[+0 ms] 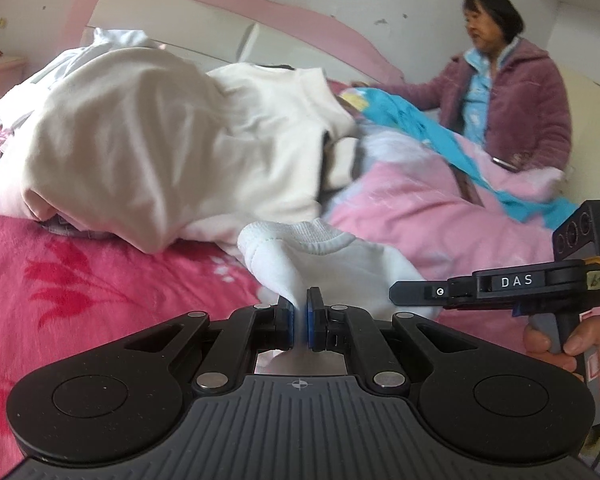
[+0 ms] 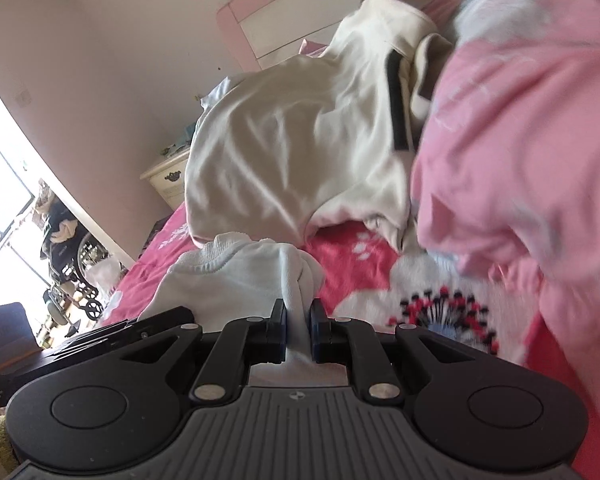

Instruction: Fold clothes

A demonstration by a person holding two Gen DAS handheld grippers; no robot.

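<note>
Both my left gripper [image 1: 299, 322] and right gripper [image 2: 299, 330] fingers pinched the white garment [image 1: 320, 256], likely to spread it. The cream pile [image 1: 140, 148] sat at eleven o'clock.

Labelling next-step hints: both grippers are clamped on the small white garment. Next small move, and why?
Probably draw the two grippers apart to spread it flat. The left gripper and the right gripper each pinch a bunched fold of the white garment, which sags crumpled between them over the pink floral bedspread. The cream garment pile lies just behind.
</note>
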